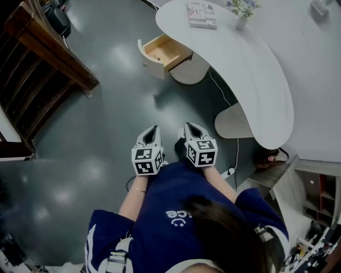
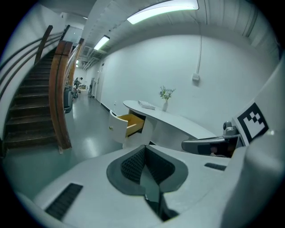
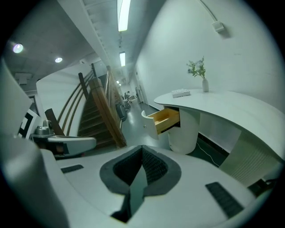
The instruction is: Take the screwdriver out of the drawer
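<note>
The white drawer stands pulled out from the left end of the curved white desk, its wooden inside showing. No screwdriver can be made out in it from here. I hold both grippers side by side over the dark floor, well short of the drawer and pointing toward it. My left gripper is shut with nothing in it, and so is my right gripper. The left gripper view shows its jaws closed below the distant drawer. In the right gripper view the gripper is closed too, and the drawer lies ahead.
A book and a small vase with a plant sit on the desk top. A wooden staircase rises at the left. A cable runs along the floor by the desk's base. Dark glossy floor lies between me and the drawer.
</note>
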A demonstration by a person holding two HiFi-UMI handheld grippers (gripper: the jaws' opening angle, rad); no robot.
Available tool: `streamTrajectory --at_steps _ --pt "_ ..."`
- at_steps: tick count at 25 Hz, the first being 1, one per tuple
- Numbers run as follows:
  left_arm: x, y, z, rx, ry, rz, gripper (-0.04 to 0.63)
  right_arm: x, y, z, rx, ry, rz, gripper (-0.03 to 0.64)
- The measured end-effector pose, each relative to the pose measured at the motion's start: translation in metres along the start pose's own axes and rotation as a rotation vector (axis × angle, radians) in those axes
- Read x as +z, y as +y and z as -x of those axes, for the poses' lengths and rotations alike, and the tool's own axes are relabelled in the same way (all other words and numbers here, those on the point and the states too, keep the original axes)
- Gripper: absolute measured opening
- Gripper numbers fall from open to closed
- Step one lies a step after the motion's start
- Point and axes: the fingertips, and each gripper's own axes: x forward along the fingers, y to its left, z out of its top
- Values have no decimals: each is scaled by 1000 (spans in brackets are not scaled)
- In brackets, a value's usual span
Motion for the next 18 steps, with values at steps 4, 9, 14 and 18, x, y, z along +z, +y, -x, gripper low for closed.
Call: streamTrajectory --at_steps 4,9,14,18 --pt "30 4 -40 26 -2 3 5 36 -28 -37 26 3 3 8" --pt "64 6 -88 54 -16 67 5 73 -59 -75 60 29 44 8" --pt "81 4 -133 79 -11 81 5 100 -89 -106 86 38 73 8" --pt "97 1 -161 96 -14 90 5 115 -107 -125 118 52 84 8"
